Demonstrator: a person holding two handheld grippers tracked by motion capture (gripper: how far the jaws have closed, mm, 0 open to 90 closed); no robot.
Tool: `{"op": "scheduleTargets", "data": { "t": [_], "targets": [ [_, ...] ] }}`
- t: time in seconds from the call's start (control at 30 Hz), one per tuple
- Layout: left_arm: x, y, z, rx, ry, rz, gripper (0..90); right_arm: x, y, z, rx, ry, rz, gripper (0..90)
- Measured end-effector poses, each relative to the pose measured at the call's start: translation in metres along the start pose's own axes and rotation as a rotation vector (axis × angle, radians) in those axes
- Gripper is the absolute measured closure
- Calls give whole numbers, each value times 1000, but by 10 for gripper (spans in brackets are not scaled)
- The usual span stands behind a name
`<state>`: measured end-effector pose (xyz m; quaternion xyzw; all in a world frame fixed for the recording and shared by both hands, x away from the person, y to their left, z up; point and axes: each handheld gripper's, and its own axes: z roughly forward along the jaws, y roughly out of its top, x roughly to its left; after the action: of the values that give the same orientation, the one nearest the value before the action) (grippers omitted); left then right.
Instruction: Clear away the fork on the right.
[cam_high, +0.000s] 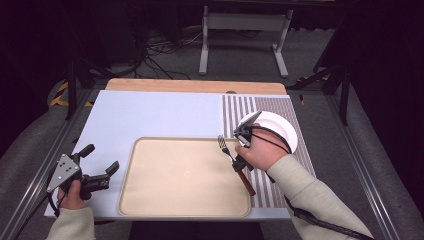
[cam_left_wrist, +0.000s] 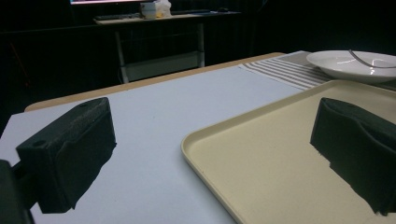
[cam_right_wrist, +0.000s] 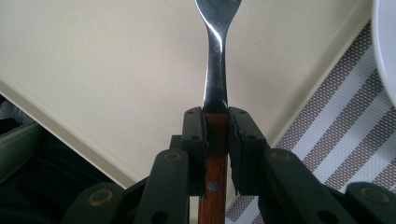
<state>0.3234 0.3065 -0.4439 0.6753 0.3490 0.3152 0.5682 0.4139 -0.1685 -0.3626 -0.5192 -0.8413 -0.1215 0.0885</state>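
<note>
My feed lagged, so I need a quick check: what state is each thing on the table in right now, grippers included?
Fork: held by its wooden handle, tines over the tray.
Tray: flat on the table, nothing lying in it.
Plate: upright on the striped mat.
Right gripper: shut on the fork.
Left gripper: open, holding nothing, at the tray's left edge.

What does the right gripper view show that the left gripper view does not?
Right gripper view alone: the right gripper, jaws shut on the wooden-handled metal fork, whose tines reach over the tray.

Left gripper view alone: the left gripper, jaws apart with nothing between them, the pale blue table mat and a dark desk behind.

Both: the beige rectangular tray, the striped placemat and the white round plate.
</note>
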Motion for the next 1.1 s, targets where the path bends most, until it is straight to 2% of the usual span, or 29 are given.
{"op": "scheduleTargets", "data": {
  "t": [0.43,1.1],
  "targets": [
    [-1,1,1,-3,-2,6,6,5,5,23,9,-9,43,775],
    [-1,0,1,-1,-2,4,6,7,9,47,50,2,72,775]
  ]
}}
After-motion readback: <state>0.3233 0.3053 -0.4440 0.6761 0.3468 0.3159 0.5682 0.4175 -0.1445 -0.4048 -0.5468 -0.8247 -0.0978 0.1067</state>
